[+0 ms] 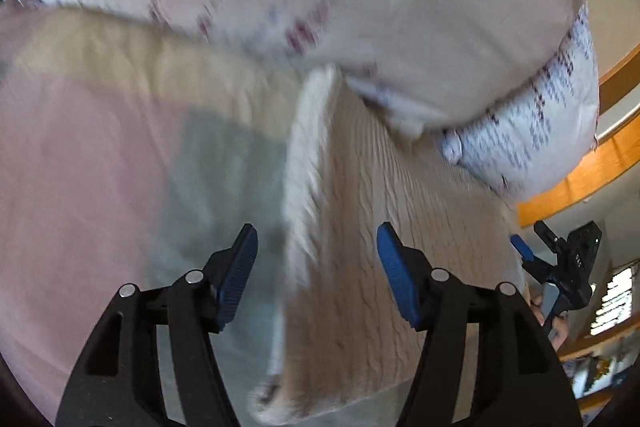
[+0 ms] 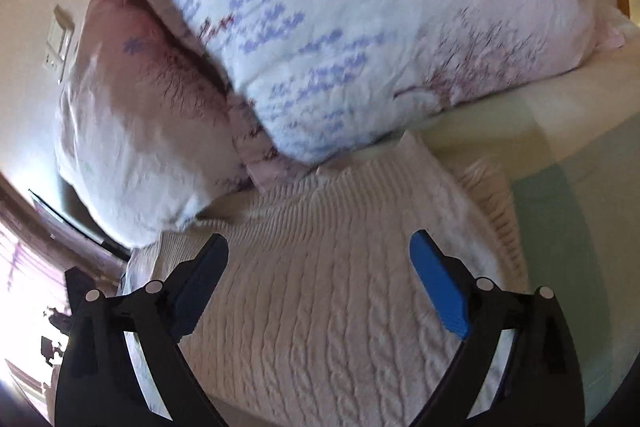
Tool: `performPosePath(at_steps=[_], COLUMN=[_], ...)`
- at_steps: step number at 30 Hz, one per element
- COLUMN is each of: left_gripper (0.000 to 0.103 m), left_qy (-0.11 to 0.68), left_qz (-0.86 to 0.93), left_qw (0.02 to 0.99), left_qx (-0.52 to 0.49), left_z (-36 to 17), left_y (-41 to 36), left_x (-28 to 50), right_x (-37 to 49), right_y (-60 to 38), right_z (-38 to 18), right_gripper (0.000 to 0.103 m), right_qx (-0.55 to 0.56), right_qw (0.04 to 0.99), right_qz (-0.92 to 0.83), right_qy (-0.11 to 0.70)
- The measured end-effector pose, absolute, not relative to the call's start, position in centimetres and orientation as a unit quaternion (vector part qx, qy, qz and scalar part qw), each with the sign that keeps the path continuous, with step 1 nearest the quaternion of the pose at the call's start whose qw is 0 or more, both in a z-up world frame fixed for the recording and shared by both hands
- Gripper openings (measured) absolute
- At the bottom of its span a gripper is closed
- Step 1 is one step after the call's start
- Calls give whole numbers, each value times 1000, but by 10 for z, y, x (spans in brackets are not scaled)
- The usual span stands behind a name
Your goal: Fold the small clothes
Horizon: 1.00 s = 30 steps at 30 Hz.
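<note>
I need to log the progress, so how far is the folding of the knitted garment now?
Done: the cream cable-knit sweater lies spread on the bed sheet below the floral pillows; one side looks turned over, though blur makes this uncertain. In hand: nothing; the left tool and the right tool are both open above the knit. Left: apparently most of the folding.

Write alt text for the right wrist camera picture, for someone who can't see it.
An open black claw with blue pads hovers over a cream cable-knit sweater lying on a bed. Beyond the sweater lie two white pillows with purple and pink floral print, and pale green bedsheet shows to the right.
</note>
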<state>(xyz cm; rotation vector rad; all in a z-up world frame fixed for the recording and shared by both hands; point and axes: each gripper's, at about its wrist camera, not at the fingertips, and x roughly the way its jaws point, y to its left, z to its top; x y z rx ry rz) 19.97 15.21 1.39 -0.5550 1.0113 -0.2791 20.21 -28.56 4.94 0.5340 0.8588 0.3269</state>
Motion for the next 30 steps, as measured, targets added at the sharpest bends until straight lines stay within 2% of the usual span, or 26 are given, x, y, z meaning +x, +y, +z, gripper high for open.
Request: performPosePath(at_steps=[2,3,4,5,8,11,13,14,16,18,19,20,22,25,30], left_gripper=[58,42,18,17,14,14,14,15,27,27,33,39,67,76,77], left_qy=[474,480,483,484,453,411,401,400,407,422,424,416,402,400,476], left_qz=[-125,-119,-122,-133,-160,-252,-308,-340,-416,-458,-458,-449,-391,-271,-213], left_qw=[839,838,831,818,835,832,817,805,753,696,691,707,767,847,836], left_qx=[-234,-231,-247,-279,-269,-276,-278,-278,-307,-358,-366,-355,-313,-220,-171], left_z=[11,10,9,10,43,92,105,106,96,79,75,76,81,80,42], left_y=[134,129,127,127,105,42,-9,-41,-90,-116,-117,-110,-84,-42,-22], left_x=[199,199,200,202,198,204,215,223,241,252,251,247,236,225,231], right_x=[195,191,186,180,160,141,132,131,136,148,154,165,180,206,233], right_y=[-279,-278,-281,-285,-307,-335,-355,-364,-379,-385,-385,-383,-380,-371,-353], right_z=[48,52,55,60,78,100,113,116,117,110,106,97,82,55,16], right_gripper=[94,94,94,94,94,94,94,94,94,94,94,94,94,94,94], right_qx=[243,239,235,232,223,201,196,200,215,228,232,239,243,249,265], right_qw=[864,865,866,868,883,910,922,924,920,907,900,885,863,831,778], right_qz=[164,168,172,173,160,113,83,73,62,76,88,107,122,126,149], right_qy=[410,409,407,403,381,345,324,319,321,345,359,386,425,482,550])
